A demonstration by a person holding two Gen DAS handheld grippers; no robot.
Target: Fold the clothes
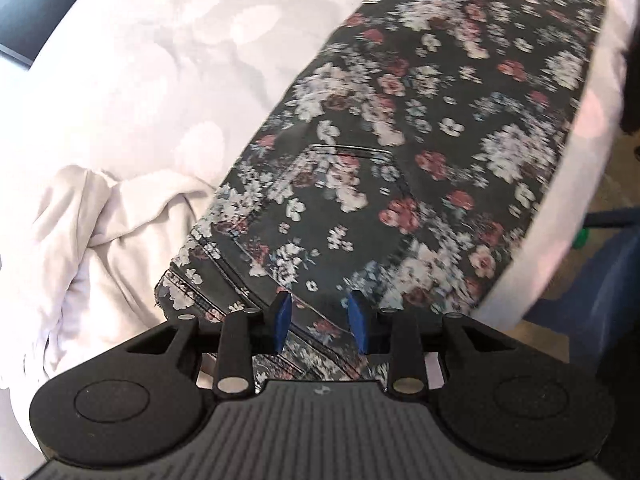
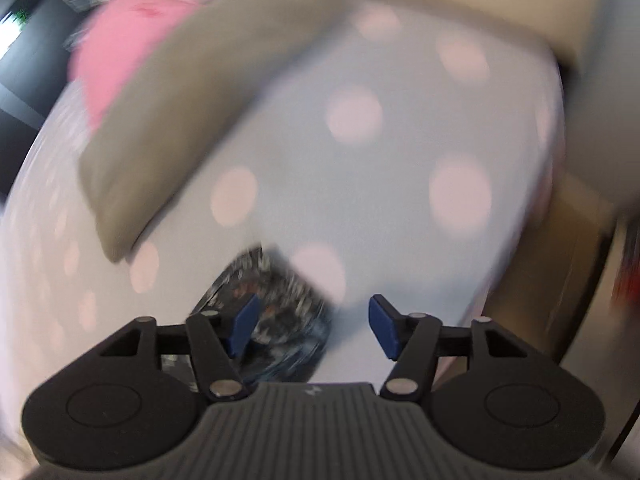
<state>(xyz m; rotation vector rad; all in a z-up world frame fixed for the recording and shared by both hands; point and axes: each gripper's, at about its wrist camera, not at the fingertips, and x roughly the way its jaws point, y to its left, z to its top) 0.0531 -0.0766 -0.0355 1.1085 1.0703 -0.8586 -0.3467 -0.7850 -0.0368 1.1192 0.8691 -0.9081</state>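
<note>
A dark floral-print pair of trousers (image 1: 400, 152) lies stretched out on a pale polka-dot sheet (image 1: 160, 60) in the left wrist view, waistband end nearest me. My left gripper (image 1: 320, 320) is open, its blue pads just above the waistband, holding nothing. In the blurred right wrist view my right gripper (image 2: 312, 328) is open and empty over the sheet (image 2: 400, 160); one end of the floral trousers (image 2: 276, 300) lies by its left pad.
A crumpled white garment (image 1: 100, 240) lies left of the trousers. A folded taupe garment (image 2: 192, 112) and a pink garment (image 2: 116, 48) lie at the far left of the sheet. The sheet's edge (image 1: 568, 200) runs along the right, with floor beyond.
</note>
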